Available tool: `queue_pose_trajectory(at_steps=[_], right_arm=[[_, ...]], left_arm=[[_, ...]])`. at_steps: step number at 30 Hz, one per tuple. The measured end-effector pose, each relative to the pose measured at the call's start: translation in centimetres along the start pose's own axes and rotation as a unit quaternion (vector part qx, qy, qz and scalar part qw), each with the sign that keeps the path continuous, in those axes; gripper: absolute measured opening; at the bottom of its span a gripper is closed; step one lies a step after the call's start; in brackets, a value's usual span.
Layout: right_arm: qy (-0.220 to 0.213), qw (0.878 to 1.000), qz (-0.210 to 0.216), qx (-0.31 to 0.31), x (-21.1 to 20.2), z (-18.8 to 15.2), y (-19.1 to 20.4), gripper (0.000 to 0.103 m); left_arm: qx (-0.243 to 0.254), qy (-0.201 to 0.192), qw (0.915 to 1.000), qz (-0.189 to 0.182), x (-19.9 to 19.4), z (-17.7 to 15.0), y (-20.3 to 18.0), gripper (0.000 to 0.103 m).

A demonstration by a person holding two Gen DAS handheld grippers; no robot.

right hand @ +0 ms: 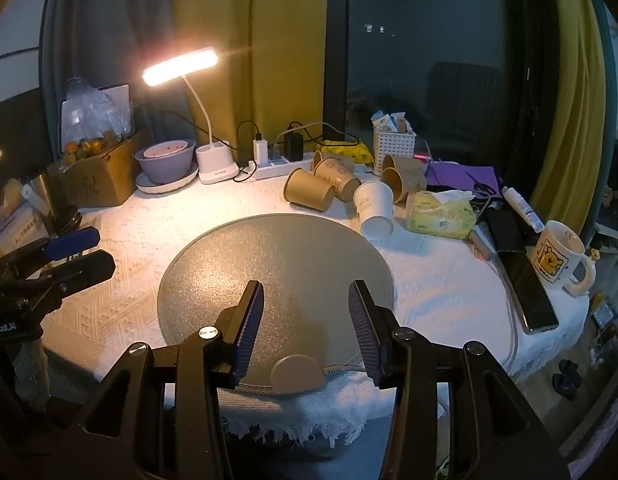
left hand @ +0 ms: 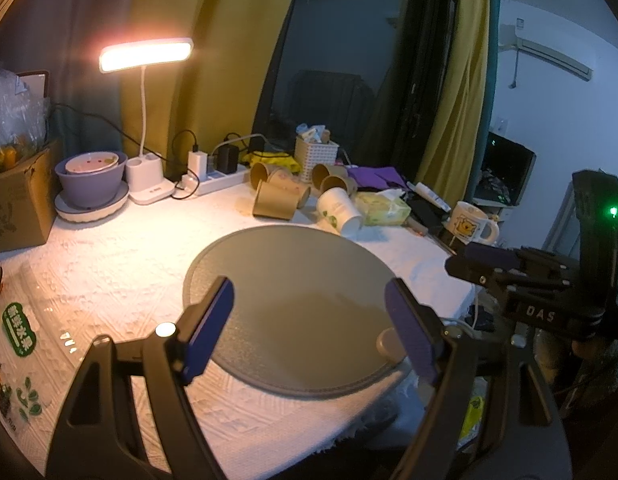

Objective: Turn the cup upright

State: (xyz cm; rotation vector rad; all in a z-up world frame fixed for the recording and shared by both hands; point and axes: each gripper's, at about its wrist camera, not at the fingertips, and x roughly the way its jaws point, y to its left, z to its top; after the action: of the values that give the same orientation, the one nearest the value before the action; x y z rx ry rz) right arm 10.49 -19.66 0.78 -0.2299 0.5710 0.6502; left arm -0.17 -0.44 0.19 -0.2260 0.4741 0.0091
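Note:
Several paper cups lie on their sides at the back of the table: brown ones [left hand: 275, 199] [right hand: 309, 190] and a white one [left hand: 340, 211] [right hand: 374, 209] at the far edge of a round grey mat [left hand: 293, 300] [right hand: 269, 272]. My left gripper [left hand: 313, 332] is open and empty above the mat's near side. My right gripper [right hand: 307, 328] is open and empty over the mat's near edge. Each gripper shows in the other's view, the right one [left hand: 485, 266] at the right and the left one [right hand: 75, 254] at the left.
A lit desk lamp [right hand: 181, 66], a purple bowl on a plate [right hand: 165, 164], a power strip [right hand: 277, 166], a white basket [right hand: 394, 146], a tissue pack [right hand: 439, 216], a bear mug [right hand: 557, 258], a dark phone [right hand: 525, 284] and a cardboard box [right hand: 91, 174] ring the mat.

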Motion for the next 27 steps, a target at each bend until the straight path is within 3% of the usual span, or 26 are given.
queue_pose_trajectory(at_steps=[27], right_arm=[[-0.002,1.0,-0.001,-0.002,-0.22,-0.06,0.18,0.047]], left_arm=[[-0.007,0.003,1.0,-0.003,0.03,-0.27,-0.01,0.079]])
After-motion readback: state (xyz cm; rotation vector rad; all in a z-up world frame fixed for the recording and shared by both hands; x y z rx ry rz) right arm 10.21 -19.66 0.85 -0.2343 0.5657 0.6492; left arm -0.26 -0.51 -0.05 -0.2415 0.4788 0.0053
